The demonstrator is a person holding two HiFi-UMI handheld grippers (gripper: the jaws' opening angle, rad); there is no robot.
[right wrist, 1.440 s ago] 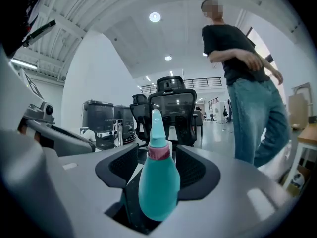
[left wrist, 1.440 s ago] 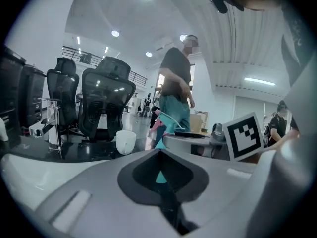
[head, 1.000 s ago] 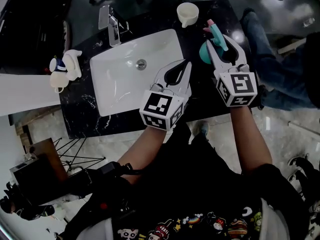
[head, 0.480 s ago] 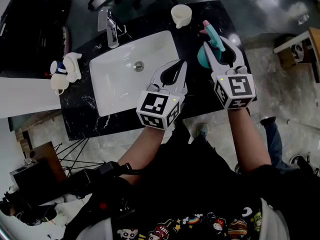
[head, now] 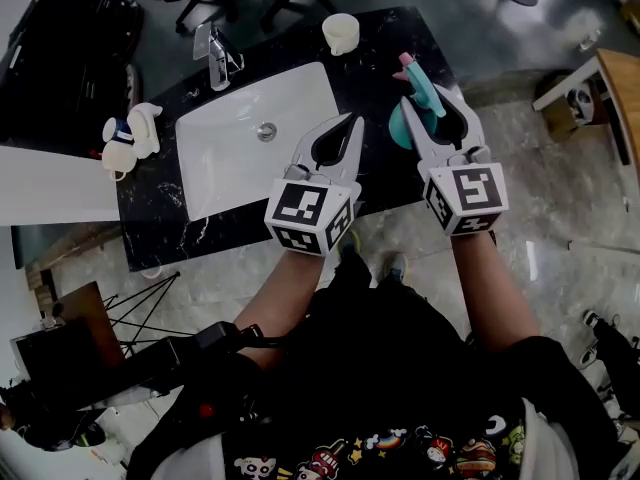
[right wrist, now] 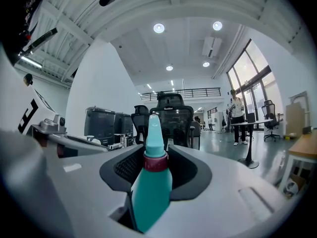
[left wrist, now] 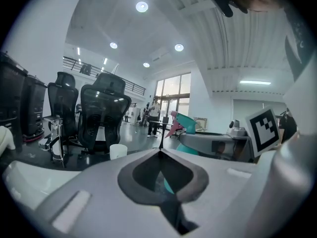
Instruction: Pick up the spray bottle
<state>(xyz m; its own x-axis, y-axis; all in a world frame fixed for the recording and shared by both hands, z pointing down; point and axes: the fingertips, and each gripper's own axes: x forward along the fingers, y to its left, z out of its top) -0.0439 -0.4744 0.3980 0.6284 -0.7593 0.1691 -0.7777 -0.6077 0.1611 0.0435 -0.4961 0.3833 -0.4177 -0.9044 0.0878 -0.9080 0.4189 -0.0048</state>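
Observation:
The spray bottle (head: 413, 86) is teal with a pink nozzle and a dark red collar. My right gripper (head: 432, 103) is shut on it, over the right end of the black countertop (head: 160, 218). In the right gripper view the spray bottle (right wrist: 151, 182) stands upright between the jaws, held at its neck and shoulder. My left gripper (head: 350, 120) is shut on nothing, near the sink's right edge. The left gripper view shows the bottle's head (left wrist: 185, 125) to the right, beyond the closed left gripper (left wrist: 159, 150).
A white sink (head: 230, 138) with a chrome faucet (head: 215, 48) is set into the countertop. A cream cup (head: 340, 33) stands at the back. A white figurine (head: 130, 136) sits at the left end. Office chairs stand behind, and a wooden table edge (head: 610, 88) is at right.
The right gripper, shut on the spray bottle, has moved away from the cup and toward me relative to the countertop. My head view has shifted. The left gripper stays shut.

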